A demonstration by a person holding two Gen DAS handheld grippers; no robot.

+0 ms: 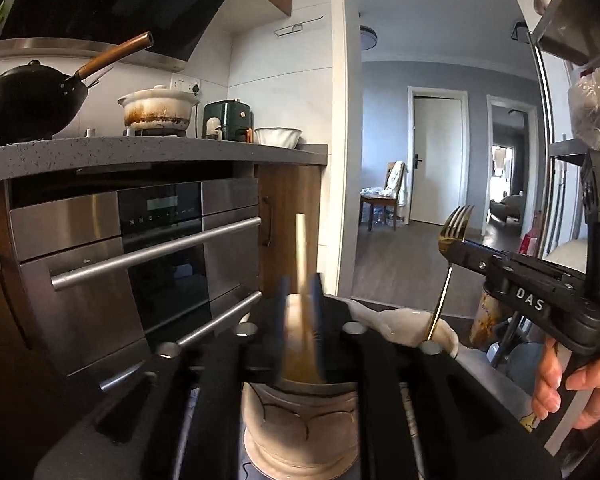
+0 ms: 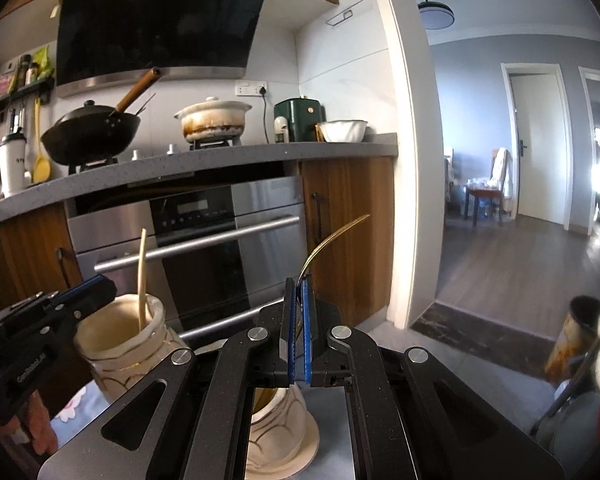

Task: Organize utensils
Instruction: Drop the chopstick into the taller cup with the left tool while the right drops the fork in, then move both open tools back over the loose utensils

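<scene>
My left gripper is shut on a pale chopstick that stands upright in a cream ceramic cup right below the fingers. The chopstick and its cup also show at the left of the right wrist view, with the left gripper beside them. My right gripper is shut on a gold fork, tines up, its handle reaching down into a second cream cup. In the left wrist view the fork is held by the right gripper over that cup.
A kitchen counter across the room carries a black wok, a stained casserole pot, a green appliance and a white bowl. A steel oven sits below. An open doorway lies to the right.
</scene>
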